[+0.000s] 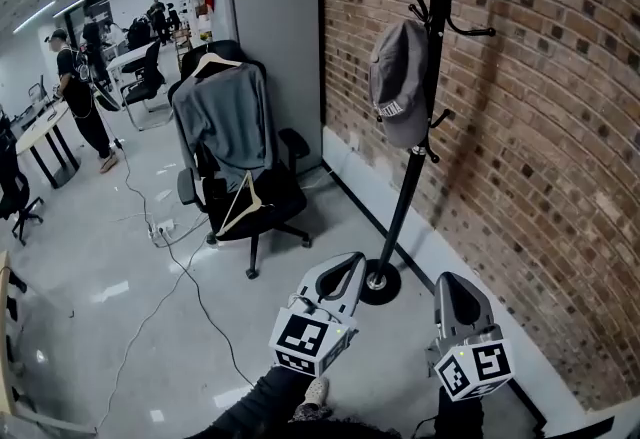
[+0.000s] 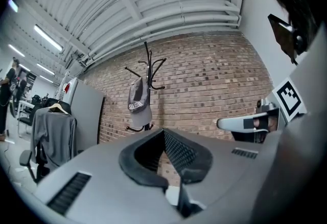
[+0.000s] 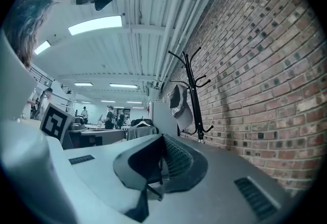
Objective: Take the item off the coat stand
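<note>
A grey cap hangs on a hook of the black coat stand, which stands against the brick wall; its round base rests on the floor. Both grippers are low in the head view, well below the cap. My left gripper is just left of the base, shut and empty. My right gripper is to the right of the base, its jaws together with nothing between them. The left gripper view shows the cap far beyond the shut left gripper. In the right gripper view the cap hangs beyond the right gripper.
An office chair with a grey garment on a hanger stands left of the stand, a wooden hanger on its seat. A cable runs across the floor. A grey panel leans at the wall. People stand far left.
</note>
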Motion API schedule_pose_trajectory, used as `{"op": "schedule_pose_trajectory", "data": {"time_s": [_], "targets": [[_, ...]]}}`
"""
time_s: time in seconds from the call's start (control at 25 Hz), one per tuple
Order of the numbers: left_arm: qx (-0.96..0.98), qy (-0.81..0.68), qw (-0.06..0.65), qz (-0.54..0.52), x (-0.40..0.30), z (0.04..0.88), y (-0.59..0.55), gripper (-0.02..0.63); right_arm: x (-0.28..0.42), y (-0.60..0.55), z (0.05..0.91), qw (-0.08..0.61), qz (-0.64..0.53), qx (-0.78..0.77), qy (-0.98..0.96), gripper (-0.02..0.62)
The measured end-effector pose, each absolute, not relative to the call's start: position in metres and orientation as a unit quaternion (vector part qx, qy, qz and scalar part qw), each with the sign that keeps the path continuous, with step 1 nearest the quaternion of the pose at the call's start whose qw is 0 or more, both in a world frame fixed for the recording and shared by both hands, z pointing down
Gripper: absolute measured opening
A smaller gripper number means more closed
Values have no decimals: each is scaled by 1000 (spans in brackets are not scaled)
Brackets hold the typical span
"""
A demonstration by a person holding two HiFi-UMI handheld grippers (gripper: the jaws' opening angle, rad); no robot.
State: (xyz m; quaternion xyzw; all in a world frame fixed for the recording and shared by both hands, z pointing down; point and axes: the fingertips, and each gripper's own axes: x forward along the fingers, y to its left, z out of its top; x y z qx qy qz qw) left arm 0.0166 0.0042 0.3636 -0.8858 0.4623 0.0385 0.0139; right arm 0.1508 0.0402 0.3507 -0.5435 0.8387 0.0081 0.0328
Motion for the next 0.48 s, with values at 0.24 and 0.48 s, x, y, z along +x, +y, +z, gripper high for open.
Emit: {"op": "schedule_pose_trajectory", "data": {"time_s": [0.24, 0.48], "targets": [[-893, 447, 40, 29, -7, 359, -48, 6, 127, -9, 349, 29, 13, -565, 824, 9], [-899, 434, 46, 26, -29, 360, -86, 6, 106, -40, 348, 32, 17, -579, 815, 9]]}}
